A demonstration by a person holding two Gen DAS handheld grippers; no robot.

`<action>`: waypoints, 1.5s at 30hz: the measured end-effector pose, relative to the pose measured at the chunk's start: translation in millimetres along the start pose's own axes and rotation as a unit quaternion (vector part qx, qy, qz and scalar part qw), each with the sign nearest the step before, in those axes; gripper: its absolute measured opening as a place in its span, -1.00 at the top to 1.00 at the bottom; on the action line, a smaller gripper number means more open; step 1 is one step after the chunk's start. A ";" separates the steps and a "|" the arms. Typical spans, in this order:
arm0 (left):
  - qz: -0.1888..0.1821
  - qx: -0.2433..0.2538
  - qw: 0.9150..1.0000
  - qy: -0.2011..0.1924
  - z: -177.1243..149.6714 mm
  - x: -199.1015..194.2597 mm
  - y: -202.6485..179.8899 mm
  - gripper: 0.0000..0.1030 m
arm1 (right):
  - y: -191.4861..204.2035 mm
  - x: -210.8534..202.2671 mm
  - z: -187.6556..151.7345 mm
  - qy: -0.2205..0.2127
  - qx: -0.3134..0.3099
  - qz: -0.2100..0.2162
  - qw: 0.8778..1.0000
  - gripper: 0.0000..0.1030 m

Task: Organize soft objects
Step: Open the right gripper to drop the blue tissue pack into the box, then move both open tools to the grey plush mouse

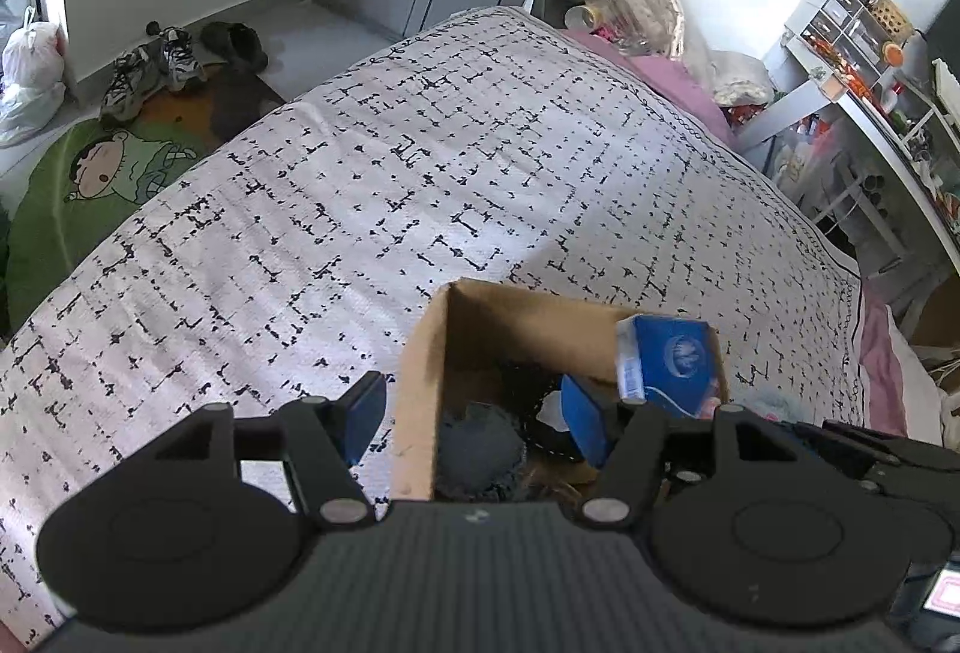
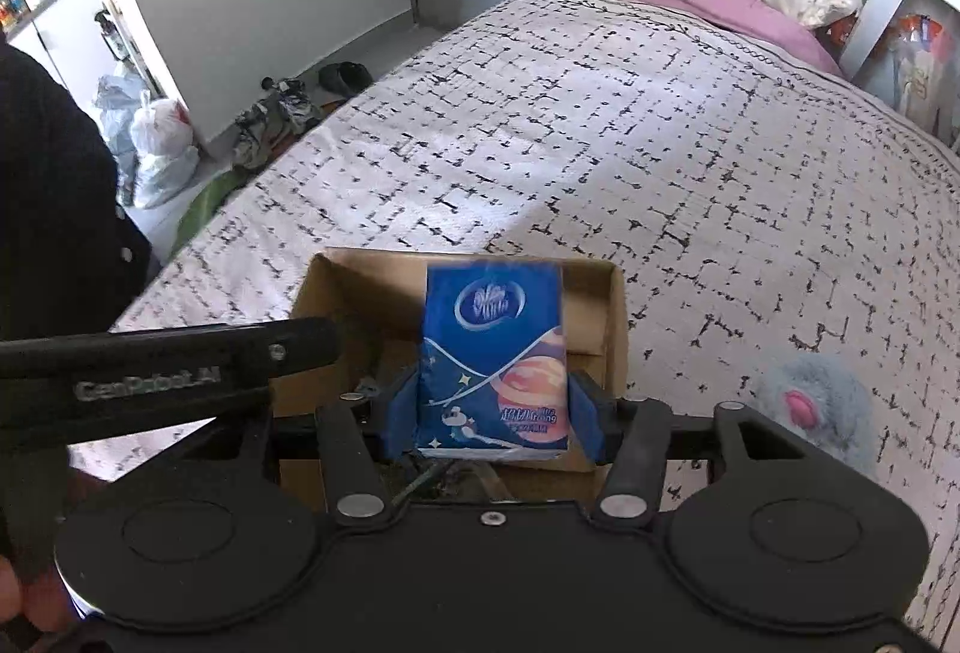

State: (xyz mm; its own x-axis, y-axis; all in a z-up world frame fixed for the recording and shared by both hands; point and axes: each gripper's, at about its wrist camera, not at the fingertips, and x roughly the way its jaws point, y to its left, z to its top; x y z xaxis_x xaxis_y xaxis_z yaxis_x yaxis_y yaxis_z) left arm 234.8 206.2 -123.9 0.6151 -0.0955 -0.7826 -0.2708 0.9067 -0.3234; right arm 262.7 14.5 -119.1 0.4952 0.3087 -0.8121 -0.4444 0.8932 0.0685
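A cardboard box [image 1: 420,383] stands open on the bed; it also shows in the right wrist view [image 2: 612,329]. Dark soft items [image 1: 480,443] lie inside it. My right gripper [image 2: 495,416] is shut on a blue tissue pack [image 2: 495,353] and holds it upright over the box; the pack also shows in the left wrist view [image 1: 669,359]. My left gripper [image 1: 477,416] is open, its fingers straddling the box's left wall, one pad [image 1: 363,413] outside, the other inside. A grey fluffy toy [image 2: 810,407] with a pink spot lies on the bed right of the box.
The bed's black-and-white patterned cover [image 1: 420,161] stretches ahead. Shoes [image 1: 150,71] and a green cartoon mat [image 1: 90,185] lie on the floor to the left. White bags [image 2: 156,143] stand by the wall. A cluttered white shelf [image 1: 852,53] is at right.
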 end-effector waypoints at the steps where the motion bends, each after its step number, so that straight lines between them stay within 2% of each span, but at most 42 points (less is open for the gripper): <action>1: 0.001 0.001 1.000 0.000 0.5 0.5 0.5 -0.23 | -0.2 0.9 0.0 0.000 0.000 -0.005 1.000 -0.17; 10: 0.002 0.000 1.000 0.003 2.5 4.3 3.0 -0.23 | -4.6 -12.3 -5.7 0.002 0.007 0.011 1.000 -0.19; 14: -0.002 0.003 1.000 -0.001 2.3 0.3 0.5 -0.23 | -6.3 -23.4 -11.8 0.002 0.016 0.008 1.000 -0.33; 21: -0.014 -0.002 1.000 0.010 1.0 -4.9 -5.9 -0.23 | -15.6 -44.2 -20.7 -0.004 0.036 0.011 0.999 -0.35; 25: -0.014 0.001 1.000 0.015 1.0 -13.6 -17.7 -0.45 | -26.2 -57.6 -25.6 -0.010 0.055 0.013 0.998 -0.53; 27: -0.008 0.013 1.000 0.010 0.5 -21.0 -25.3 -0.48 | -32.7 -67.3 -28.7 -0.018 0.063 0.013 0.998 -0.78; 30: -0.007 0.021 1.000 0.007 -0.1 -31.0 -33.7 -0.50 | -43.3 -82.4 -32.9 -0.035 0.071 0.012 0.997 -0.87; 35: 0.010 0.028 1.000 -0.003 -5.7 -49.9 -48.2 -0.52 | -59.8 -104.7 -39.7 -0.054 0.082 0.012 0.995 -1.00; 45: 0.009 0.034 0.999 -0.013 -32.6 -80.9 -77.3 -0.73 | -86.6 -129.6 -66.3 -0.053 0.098 0.015 0.994 -1.00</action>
State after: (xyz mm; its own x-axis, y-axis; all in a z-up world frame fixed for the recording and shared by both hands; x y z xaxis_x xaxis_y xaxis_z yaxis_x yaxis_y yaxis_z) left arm 181.9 130.4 -52.9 0.6295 -0.0692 -0.7739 -0.2315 0.9341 -0.2719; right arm 187.6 -124.5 -58.3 0.5641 0.3601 -0.7430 -0.3114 0.9262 0.2124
